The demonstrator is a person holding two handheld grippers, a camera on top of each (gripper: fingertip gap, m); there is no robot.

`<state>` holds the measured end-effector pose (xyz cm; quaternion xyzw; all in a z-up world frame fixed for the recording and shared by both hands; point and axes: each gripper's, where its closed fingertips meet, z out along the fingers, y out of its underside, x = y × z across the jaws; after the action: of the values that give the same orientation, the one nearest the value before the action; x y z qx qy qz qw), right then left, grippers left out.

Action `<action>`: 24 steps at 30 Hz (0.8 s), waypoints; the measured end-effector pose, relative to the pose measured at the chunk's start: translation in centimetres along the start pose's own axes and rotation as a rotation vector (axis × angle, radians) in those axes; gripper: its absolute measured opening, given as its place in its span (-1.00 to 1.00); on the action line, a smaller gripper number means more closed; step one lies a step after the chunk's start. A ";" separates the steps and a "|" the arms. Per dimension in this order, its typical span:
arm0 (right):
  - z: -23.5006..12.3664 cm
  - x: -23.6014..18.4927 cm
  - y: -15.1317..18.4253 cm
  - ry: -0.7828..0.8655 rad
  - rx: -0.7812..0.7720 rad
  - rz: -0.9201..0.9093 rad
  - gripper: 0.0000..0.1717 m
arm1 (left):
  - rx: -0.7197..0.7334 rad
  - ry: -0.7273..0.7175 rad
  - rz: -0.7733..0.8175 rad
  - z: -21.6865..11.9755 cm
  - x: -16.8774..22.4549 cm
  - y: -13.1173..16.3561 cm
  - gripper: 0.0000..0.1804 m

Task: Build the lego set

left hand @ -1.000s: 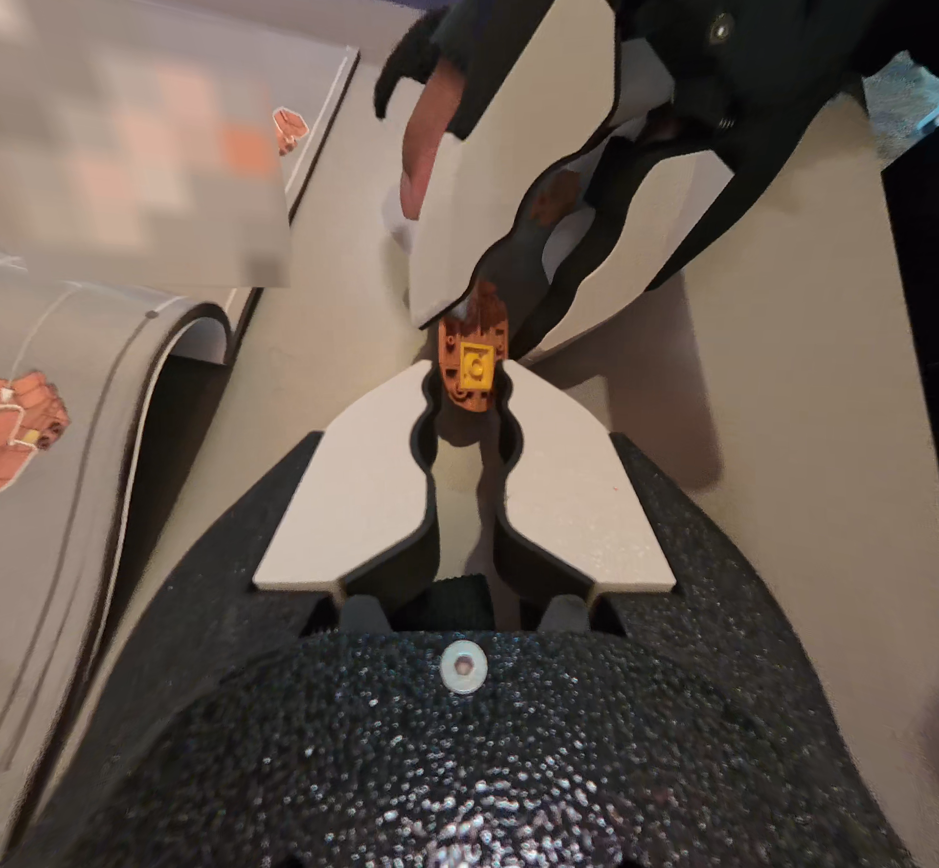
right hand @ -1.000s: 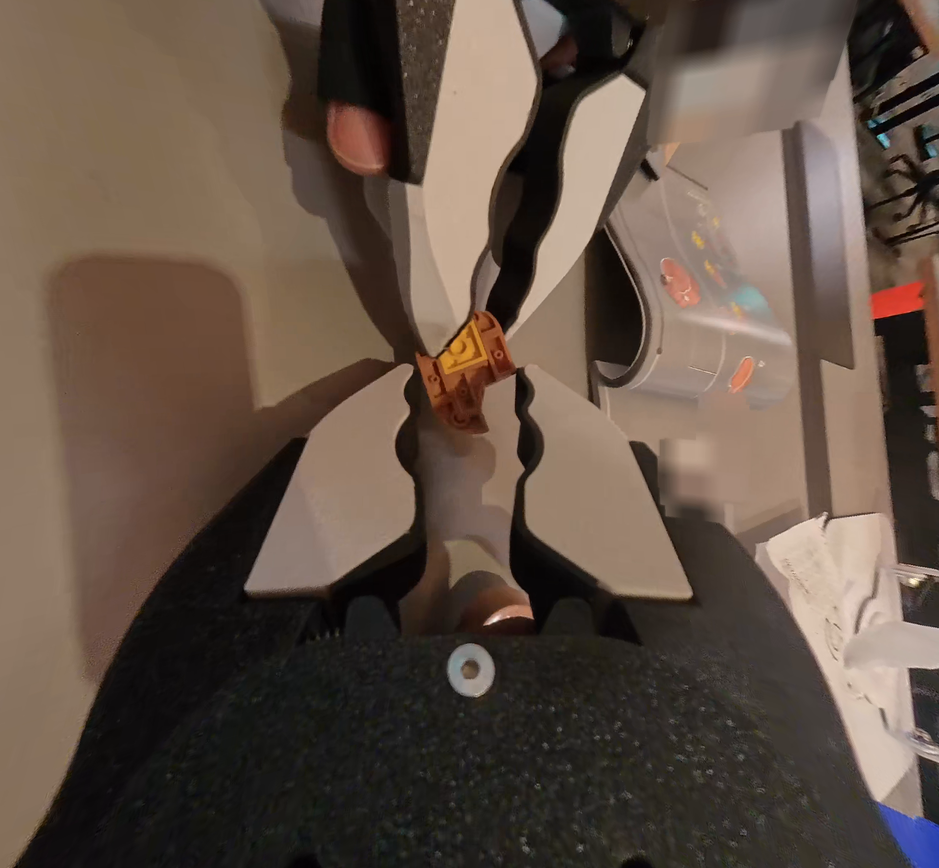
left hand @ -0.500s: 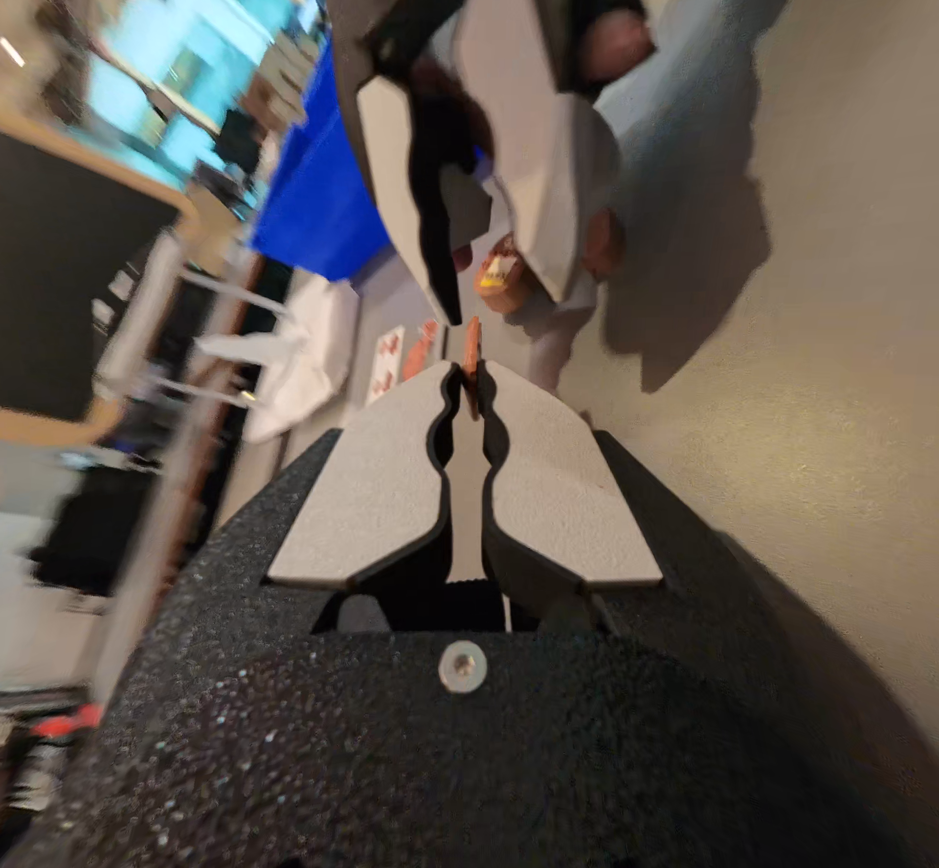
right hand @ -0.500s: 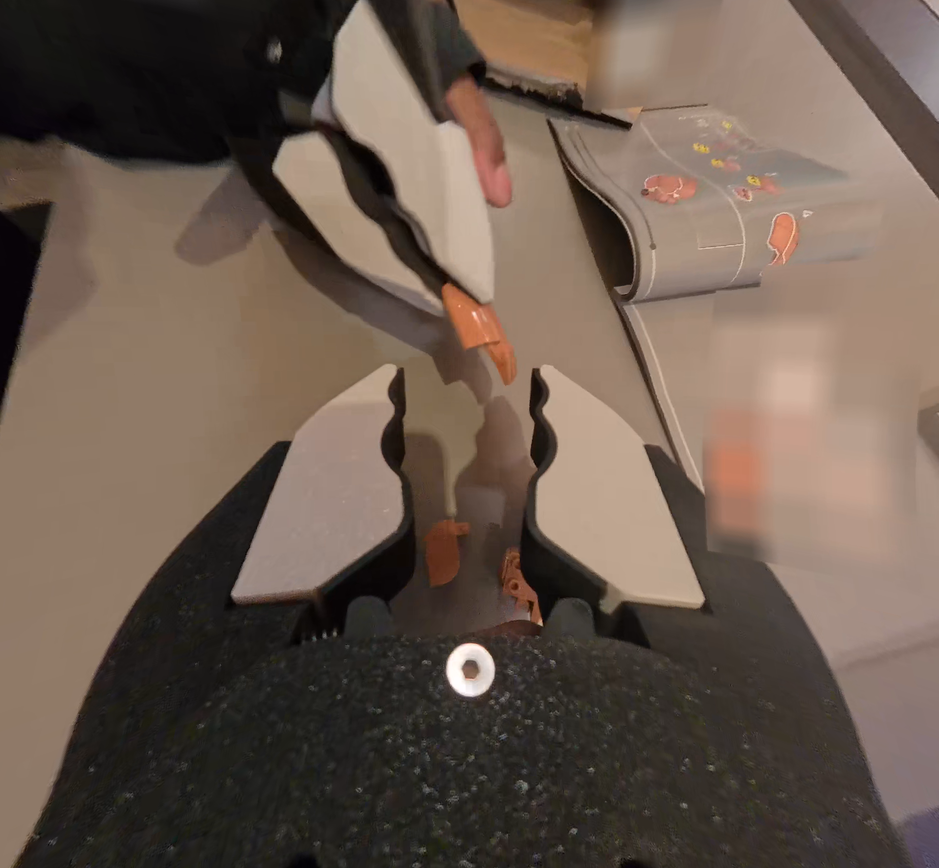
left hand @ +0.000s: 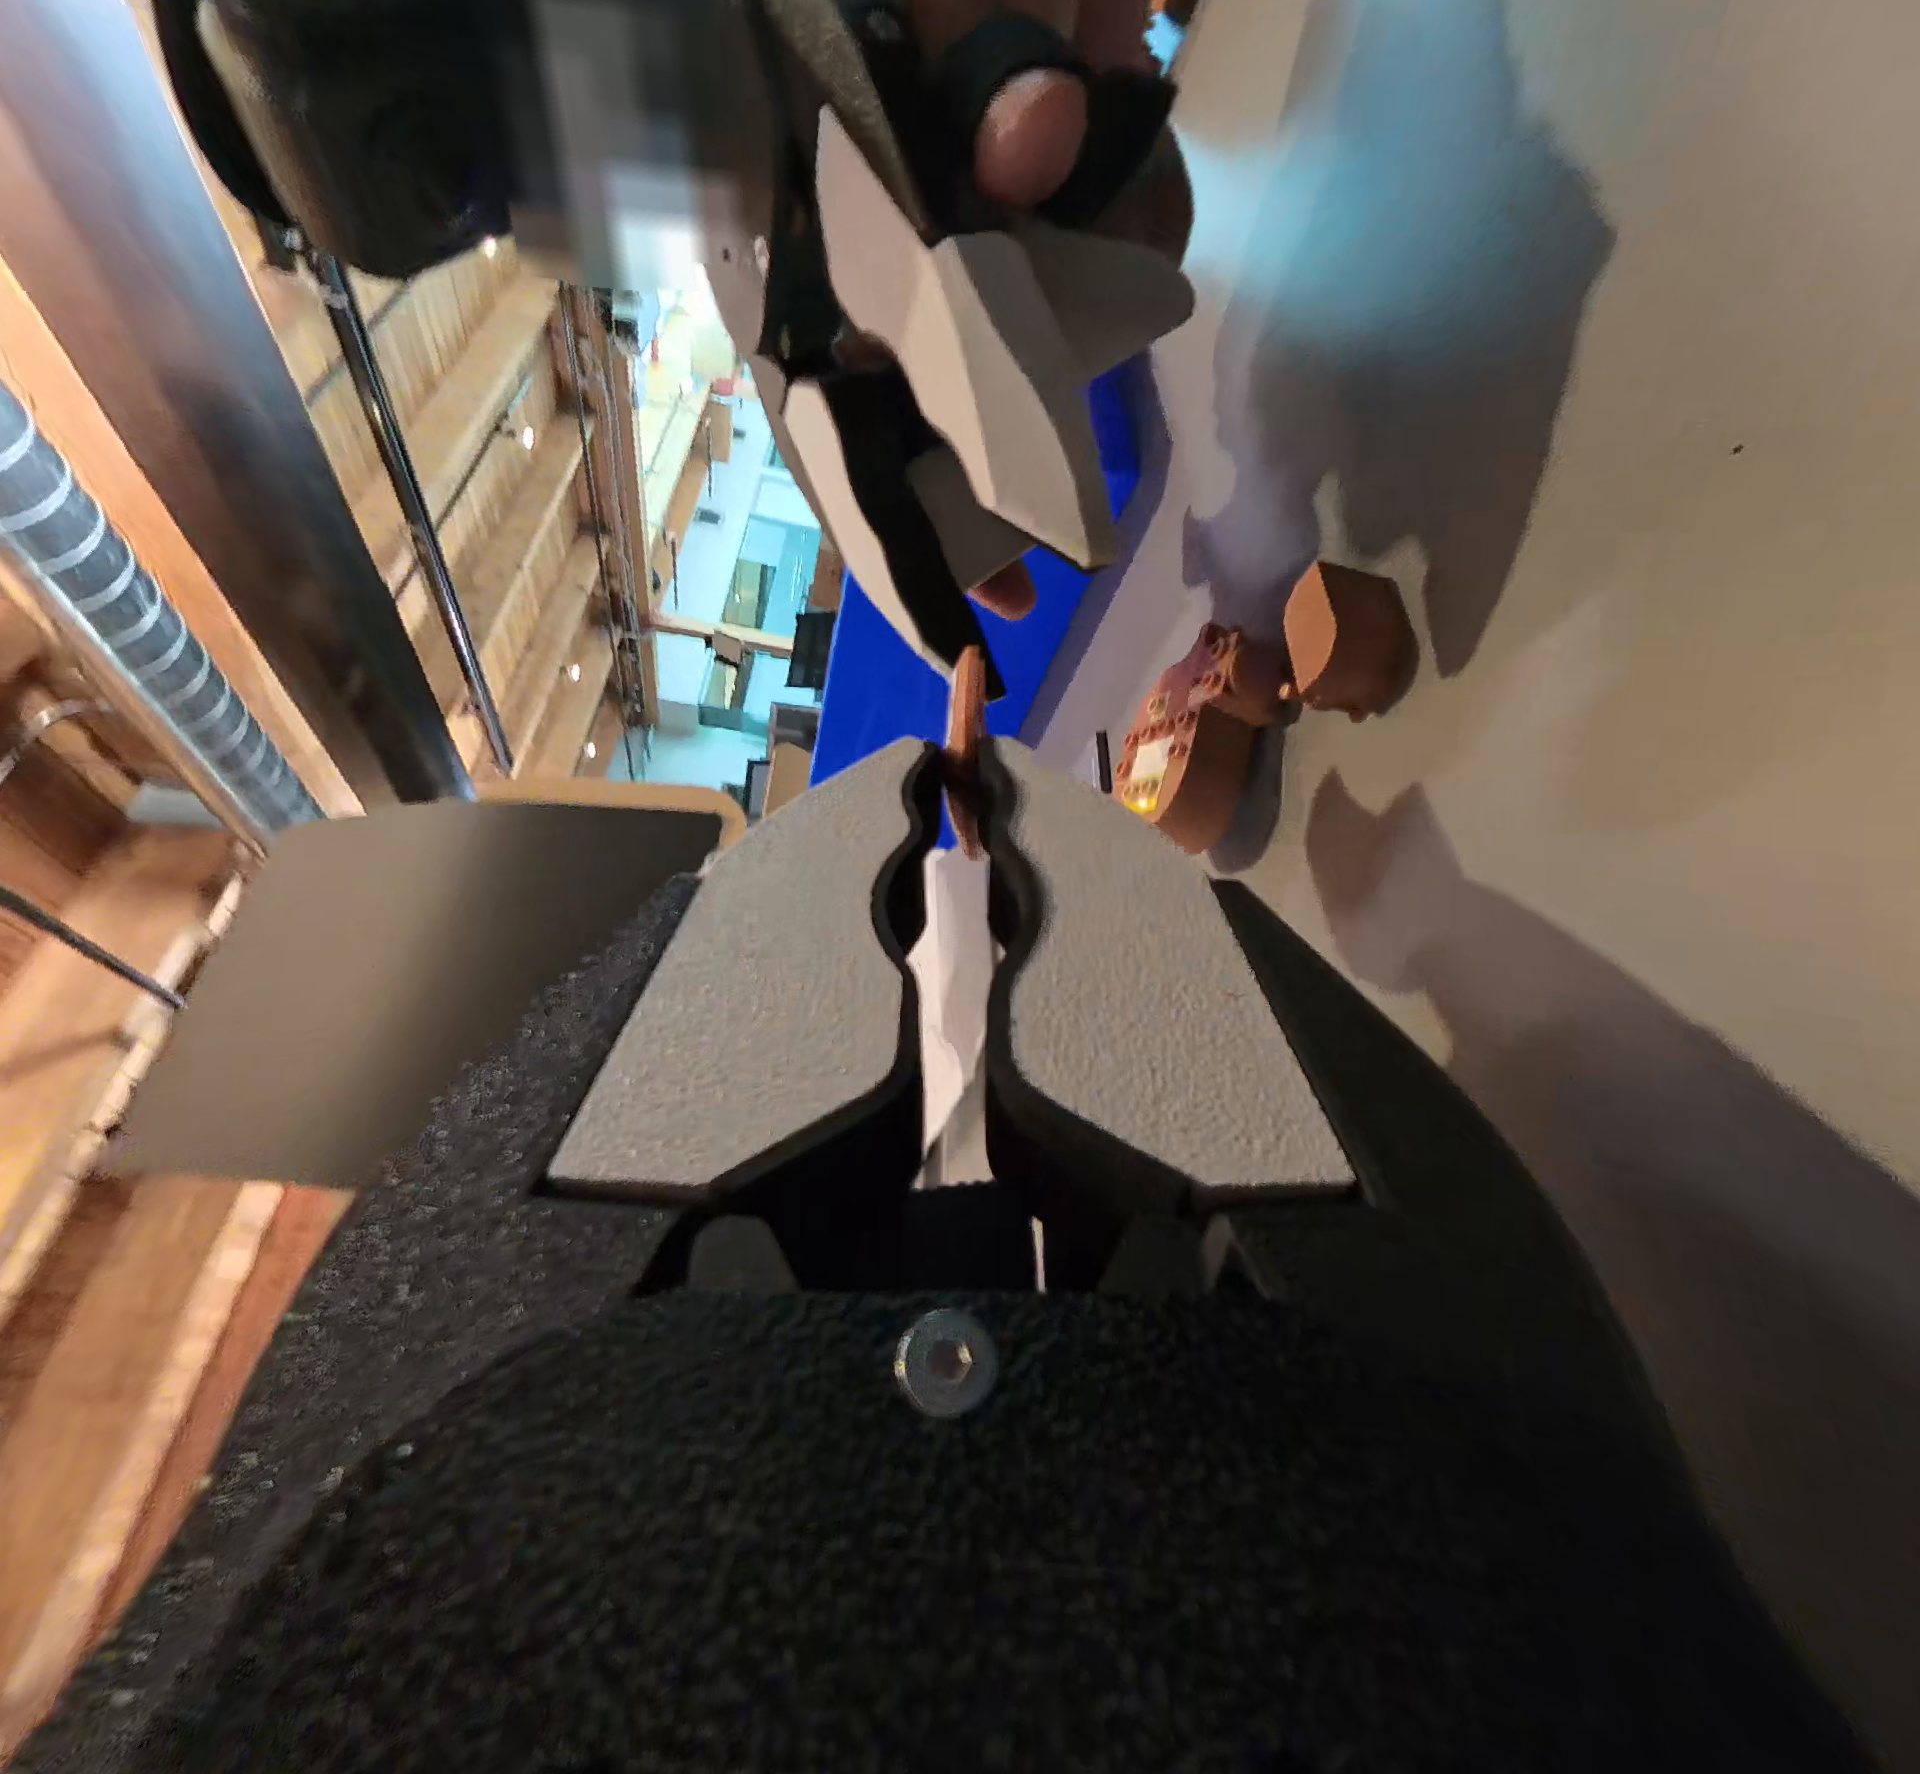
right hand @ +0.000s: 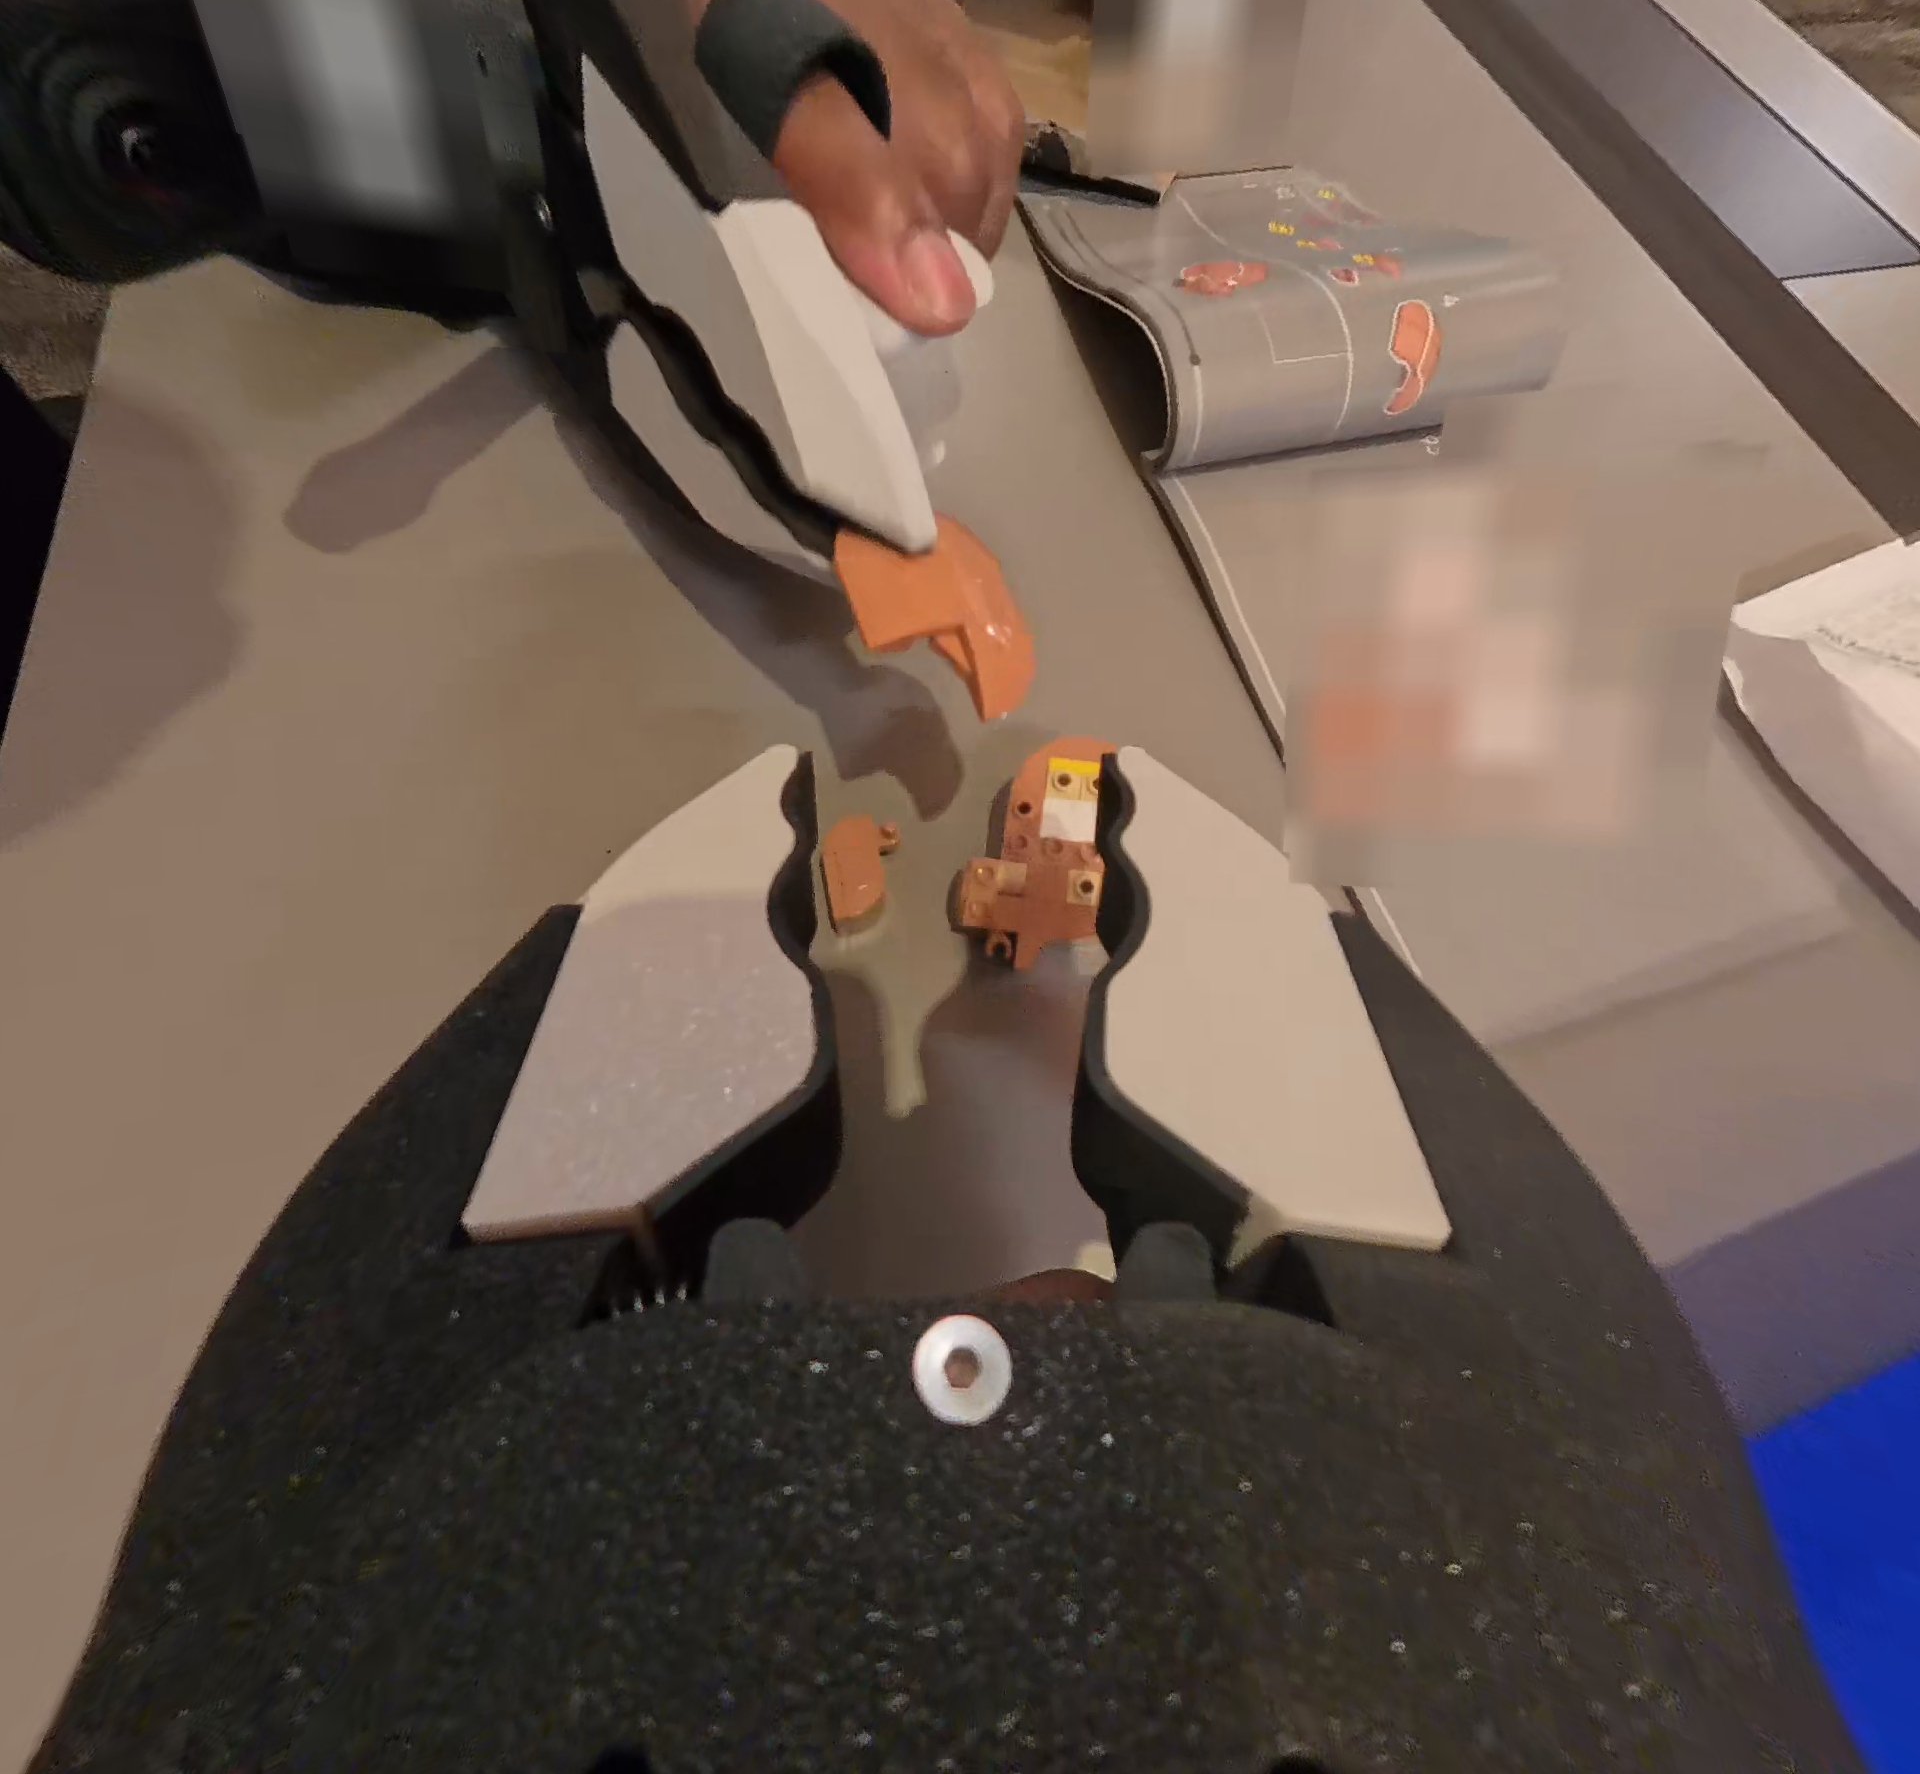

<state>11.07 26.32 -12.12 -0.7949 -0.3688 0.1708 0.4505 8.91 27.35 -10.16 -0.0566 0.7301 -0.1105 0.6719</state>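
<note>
Above the table (right hand: pixel 312 789), left gripper (right hand: pixel 883 545) pinches an orange curved brick piece (right hand: pixel 935 607). Right gripper (right hand: pixel 951 779) spread over the brown brick assembly (right hand: pixel 1044 867) and a small brown piece (right hand: pixel 854 867), gripping neither.

On the grey bench (right hand: pixel 312 789) you have an open booklet (right hand: pixel 1299 342) lying at the far right, its pages curled up at the fold and printed with small orange pictures. A white sheet of paper (right hand: pixel 1839 685) sits at the right edge, near the booklet. A darker grey panel (right hand: pixel 1714 135) runs along the far right side of the bench. Beyond the bench edge you see a bright blue surface (left hand: pixel 873 664), wooden wall slats (left hand: pixel 499 477) and a ribbed silver duct (left hand: pixel 135 623).
</note>
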 end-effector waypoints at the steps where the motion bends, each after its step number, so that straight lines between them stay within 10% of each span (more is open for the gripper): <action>1: -0.1 0.1 0.2 -0.003 0.006 0.004 -0.39 | 0.017 0.015 0.030 0.5 0.2 -0.1 -0.93; 24: 0.9 1.1 1.6 0.055 0.007 -0.019 -0.58 | 0.158 0.117 0.119 3.4 1.9 -0.6 -0.84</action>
<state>11.97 27.20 -13.87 -0.7944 -0.3631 0.1457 0.4647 12.04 26.09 -12.07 0.0466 0.7591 -0.1308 0.6361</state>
